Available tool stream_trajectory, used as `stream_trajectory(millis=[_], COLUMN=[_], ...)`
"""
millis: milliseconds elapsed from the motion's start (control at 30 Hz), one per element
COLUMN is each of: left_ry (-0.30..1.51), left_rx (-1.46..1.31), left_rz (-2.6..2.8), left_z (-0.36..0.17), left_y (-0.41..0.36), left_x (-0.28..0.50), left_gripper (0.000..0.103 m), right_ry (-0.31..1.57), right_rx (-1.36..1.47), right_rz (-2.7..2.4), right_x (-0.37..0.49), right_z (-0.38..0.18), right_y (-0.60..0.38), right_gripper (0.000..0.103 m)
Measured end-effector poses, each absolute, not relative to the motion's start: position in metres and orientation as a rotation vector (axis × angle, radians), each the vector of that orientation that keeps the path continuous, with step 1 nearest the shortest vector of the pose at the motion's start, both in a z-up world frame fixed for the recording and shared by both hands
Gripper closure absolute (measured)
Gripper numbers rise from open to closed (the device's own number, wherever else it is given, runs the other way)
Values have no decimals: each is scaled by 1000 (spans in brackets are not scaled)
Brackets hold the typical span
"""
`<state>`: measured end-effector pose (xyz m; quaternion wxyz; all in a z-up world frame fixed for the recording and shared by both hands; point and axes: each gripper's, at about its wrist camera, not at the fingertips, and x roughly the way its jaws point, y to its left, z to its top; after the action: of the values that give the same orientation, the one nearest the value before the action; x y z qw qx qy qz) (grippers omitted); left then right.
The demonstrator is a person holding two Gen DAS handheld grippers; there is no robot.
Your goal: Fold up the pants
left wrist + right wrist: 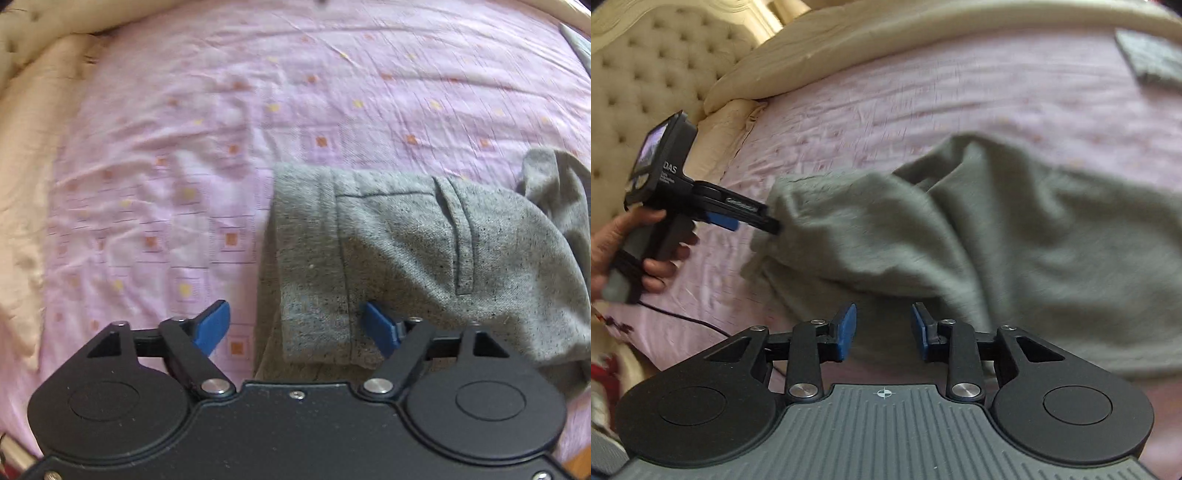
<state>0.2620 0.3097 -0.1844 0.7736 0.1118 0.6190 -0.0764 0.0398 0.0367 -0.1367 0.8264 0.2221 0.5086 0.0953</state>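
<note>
Both jaws gape, gripping nothing; gray pants [424, 258] hide one left pad [380, 328], blurred in the right view.

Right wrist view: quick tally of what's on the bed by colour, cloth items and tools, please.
Grey garments: 2, the grey pants and a folded grey item at the far edge
Cream bedding: 1, the cream pillow
Pink covers: 1, the pink bedsheet
Black hand-held grippers: 2, left hand-held gripper and right hand-held gripper
Total: 6
</note>
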Motion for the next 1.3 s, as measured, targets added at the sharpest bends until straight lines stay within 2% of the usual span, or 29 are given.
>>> stream_trajectory(millis=[100,233,300,433,633,700,733,767,833,900,1067,1300], left_ry=[1396,1427,1397,1395,1401,1391,1366,1326,1227,1112,1018,893], left_rx=[237,140,190,197,197,193,201,225,327,484,735,779], left_rz=[-201,-269,-244,-281,-286,-297,-319,-353,-436,-523,-693,-630], left_z=[-199,-200,-192,-183,-176,-170,-164,-157,-144,-136,-151,-164], left_y=[306,306,305,313,322,326,327,327,320,309,278,249], left_x=[272,274,271,265,264,260,253,243,215,181,124,126], left_gripper=[23,70,93,92,86,85,75,67,36,25,23,23], right_ry=[1103,1046,1007,949,909,890,893,894,884,886,896,904], right_rx=[709,924,1028,1189,1278,1203,1154,1120,1083,1044,1038,1055], right_rz=[97,-45,-110,-242,-283,-256,-239,-215,-188,-174,-165,-158], right_x=[44,38,33,24,38,44,45,46,46,49,54,62], right_z=[-154,-168,-176,-190,-206,-196,-187,-178,-159,-147,-131,-123], right_y=[33,27,23,16,13,17,20,22,25,27,27,25], right_gripper=[71,71,70,67,67,84,94,94,94,94,94,94])
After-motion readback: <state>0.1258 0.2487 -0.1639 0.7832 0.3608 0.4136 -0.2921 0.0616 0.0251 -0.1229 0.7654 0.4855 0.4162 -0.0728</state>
